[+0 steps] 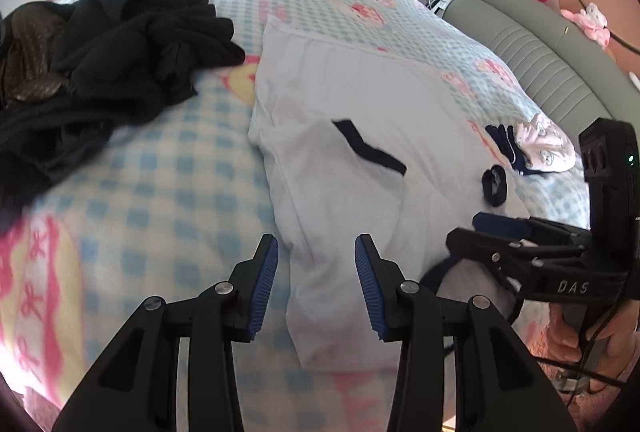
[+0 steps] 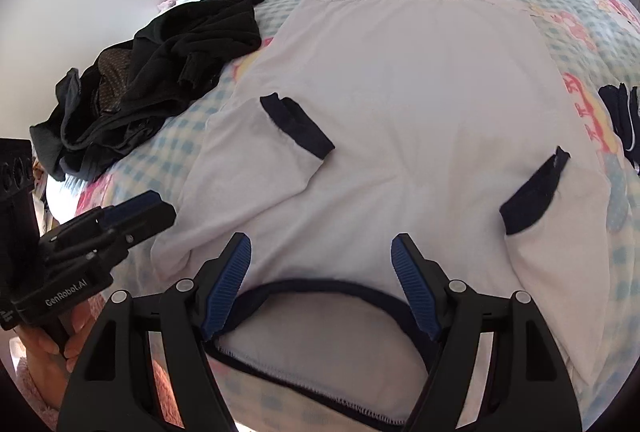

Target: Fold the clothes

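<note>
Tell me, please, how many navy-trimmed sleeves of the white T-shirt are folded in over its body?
2. The left sleeve lies folded across the white T-shirt nearer the pile of black clothes; the right sleeve is folded in at the opposite edge.

White T-shirt (image 2: 400, 92) soft matt cloth; bedspread (image 1: 168, 168) fleecy.

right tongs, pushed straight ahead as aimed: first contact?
Most likely the white shirt, just past its dark collar. The right tongs are open and empty; depth is unclear.

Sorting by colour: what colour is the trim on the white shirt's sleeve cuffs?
Dark navy trim on the white shirt's sleeve cuffs, clearest in the right wrist view.
</note>
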### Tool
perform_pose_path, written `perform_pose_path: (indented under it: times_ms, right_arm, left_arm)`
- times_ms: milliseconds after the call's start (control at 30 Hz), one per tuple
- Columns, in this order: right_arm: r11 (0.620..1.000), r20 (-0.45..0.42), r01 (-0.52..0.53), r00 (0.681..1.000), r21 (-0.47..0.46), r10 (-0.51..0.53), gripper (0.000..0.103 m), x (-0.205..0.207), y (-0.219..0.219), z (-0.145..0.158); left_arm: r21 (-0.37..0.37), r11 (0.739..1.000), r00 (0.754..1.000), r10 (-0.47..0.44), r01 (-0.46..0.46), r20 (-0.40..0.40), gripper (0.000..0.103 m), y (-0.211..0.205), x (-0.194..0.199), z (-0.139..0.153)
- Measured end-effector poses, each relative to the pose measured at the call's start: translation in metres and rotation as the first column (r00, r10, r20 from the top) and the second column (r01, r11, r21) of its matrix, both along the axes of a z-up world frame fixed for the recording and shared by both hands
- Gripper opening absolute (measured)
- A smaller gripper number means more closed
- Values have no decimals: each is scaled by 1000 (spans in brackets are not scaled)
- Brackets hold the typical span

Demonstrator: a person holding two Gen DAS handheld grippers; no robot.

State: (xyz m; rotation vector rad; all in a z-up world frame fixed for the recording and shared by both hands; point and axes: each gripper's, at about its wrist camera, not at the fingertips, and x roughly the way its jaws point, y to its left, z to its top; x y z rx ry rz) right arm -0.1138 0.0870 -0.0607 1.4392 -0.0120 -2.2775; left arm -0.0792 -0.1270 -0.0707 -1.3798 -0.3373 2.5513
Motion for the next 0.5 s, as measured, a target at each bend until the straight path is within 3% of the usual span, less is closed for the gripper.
perform_pose_path:
  times_ms: [100, 300, 367, 500]
  right_arm:
    - [999, -6, 33, 999, 34, -32, 74, 18, 27, 1]
    - [987, 30, 147, 988, 69, -149, 74, 48, 95, -5]
    - [981, 15, 183, 983, 67, -184, 74, 57, 116, 2]
    - [953, 5, 302, 953, 36, -302, 77, 62, 156, 5]
  left_arm:
    - [-3, 1000, 997, 17, -17, 69, 42, 3, 14, -16]
    - [-197, 966, 985, 173, -165, 22, 40, 4, 30, -18]
    - [-182, 968, 984, 175, -174, -7, 39, 5, 38, -9]
    - [-42, 985, 986, 167, -166, 10, 41, 0, 46, -11]
